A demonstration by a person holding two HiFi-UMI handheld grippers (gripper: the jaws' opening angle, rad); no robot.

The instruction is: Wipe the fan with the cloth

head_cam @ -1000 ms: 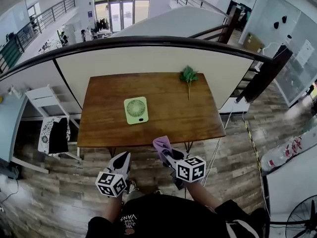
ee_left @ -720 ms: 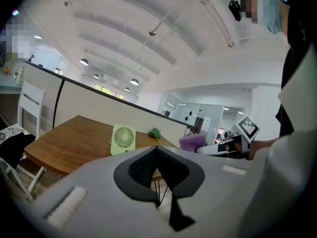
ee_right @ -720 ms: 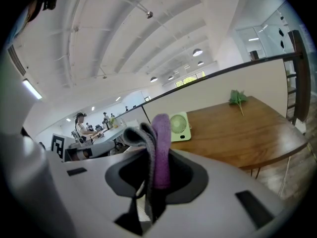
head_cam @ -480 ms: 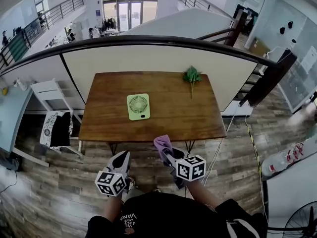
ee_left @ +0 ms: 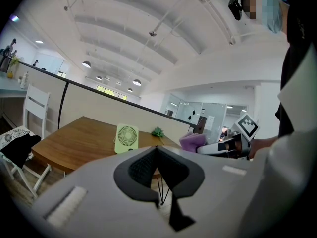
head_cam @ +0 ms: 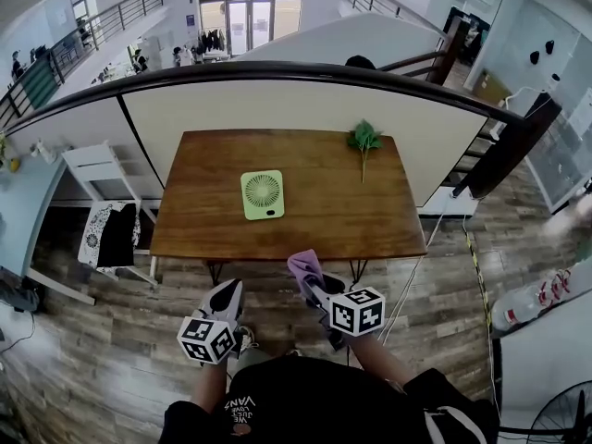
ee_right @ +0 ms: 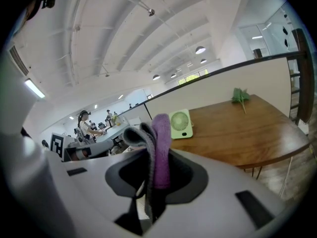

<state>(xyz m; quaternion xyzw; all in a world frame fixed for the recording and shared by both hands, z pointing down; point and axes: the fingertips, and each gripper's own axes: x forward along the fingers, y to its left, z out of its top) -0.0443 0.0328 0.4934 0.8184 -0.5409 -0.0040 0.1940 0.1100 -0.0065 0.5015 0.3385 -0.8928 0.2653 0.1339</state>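
Fan: I see the small light-green fan [head_cam: 263, 194] on the wooden table [head_cam: 314, 225], a little left of the table's middle. In both gripper views it appears to stand upright, with its round grille turned toward my side of the table.

Cloth: the purple cloth [ee_right: 159, 143] with a grey layer sticks up out of the right gripper's [head_cam: 313, 285] jaws and folds over at its top. It is off the table, just before the table's near edge.

Right gripper: it is clenched on the cloth, and both jaws press on the fabric. It is held in front of the table's near edge, over the plank floor [head_cam: 120, 340], and points toward the table.

Left gripper: the left gripper [head_cam: 227, 296] has its jaws closed together with nothing between them. It is also before the table's near edge, to the left of the right gripper and apart from it.

Fan and grippers: the fan is well apart from both grippers. No jaw and no part of the cloth touches it, and bare table top lies between the fan and the table's near edge.

Other things: a green leafy sprig [head_cam: 363, 140] lies near the table's far right corner. A white chair [head_cam: 92, 169] stands left of the table, and a dark garment [head_cam: 111, 237] hangs just beside it.
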